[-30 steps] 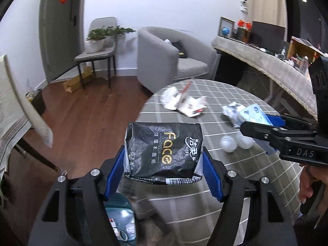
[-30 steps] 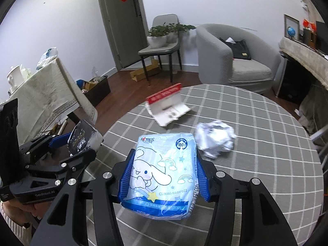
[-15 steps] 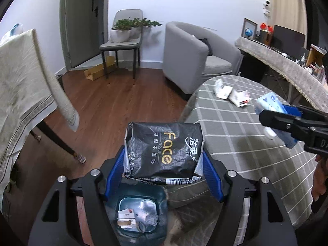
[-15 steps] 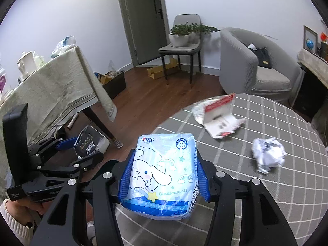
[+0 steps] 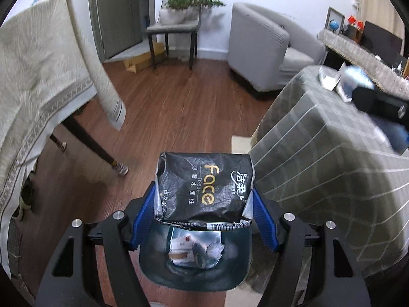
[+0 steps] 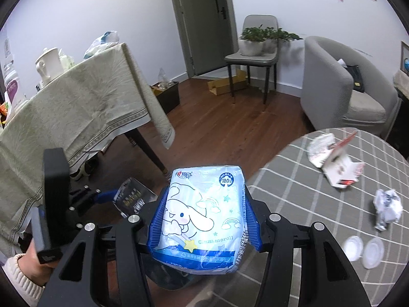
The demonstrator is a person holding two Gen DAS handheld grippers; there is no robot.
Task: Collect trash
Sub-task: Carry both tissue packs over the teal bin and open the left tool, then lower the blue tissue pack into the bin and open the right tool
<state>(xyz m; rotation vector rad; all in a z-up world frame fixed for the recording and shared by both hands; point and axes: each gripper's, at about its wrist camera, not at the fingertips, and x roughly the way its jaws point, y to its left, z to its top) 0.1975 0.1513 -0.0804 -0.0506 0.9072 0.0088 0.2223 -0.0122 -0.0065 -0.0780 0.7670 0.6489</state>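
Observation:
My left gripper is shut on a black tissue pack and holds it right above a dark bin on the floor, which has trash inside. A blue cartoon-printed tissue pack is clamped in my right gripper, held over the round table's edge with the bin's rim showing just below it. In the right wrist view the left gripper with the black pack is at lower left, held by a hand.
The round table with the grey checked cloth still carries a torn red-and-white box, crumpled paper and two clear lids. A cloth-covered table stands left, an armchair and a chair behind.
Both grippers swung left off the table toward the floor bin, each keeping its pack. The bin has come fully under the left gripper.

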